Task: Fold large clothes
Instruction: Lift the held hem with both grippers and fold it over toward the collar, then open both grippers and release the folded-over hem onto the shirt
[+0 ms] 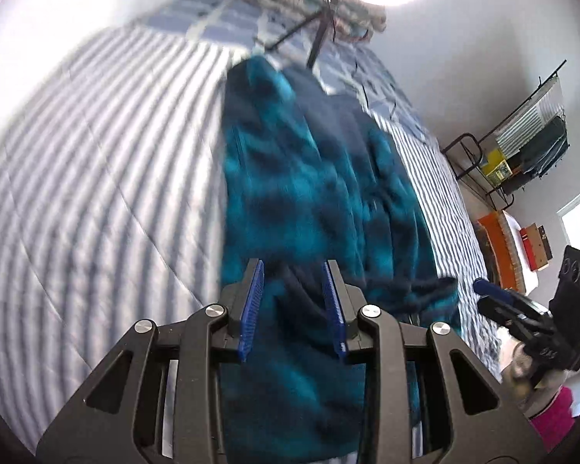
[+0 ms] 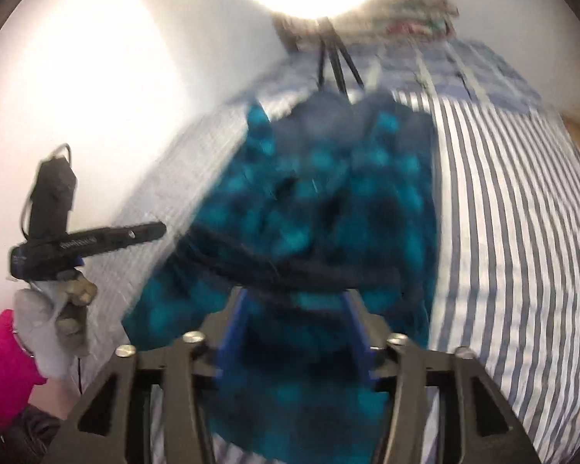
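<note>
The teal-and-navy garment (image 1: 313,178) lies lengthwise on the striped bed cover (image 1: 108,178), stretching ahead of both grippers and under their fingertips, so a fold looks just laid. The left gripper (image 1: 294,309) stands part open over the near hem, pressing on nothing, and the right gripper (image 2: 295,328) also gapes empty (its view is blurred). Next, each needs a fresh grip on an edge for another fold.

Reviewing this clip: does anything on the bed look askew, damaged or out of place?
Nothing looks damaged or spilled. The teal and navy plaid garment lies bunched and creased on the striped bedspread, its dark hem twisted into a ridge, as expected mid-fold. Motion blur hides finer detail.
</note>
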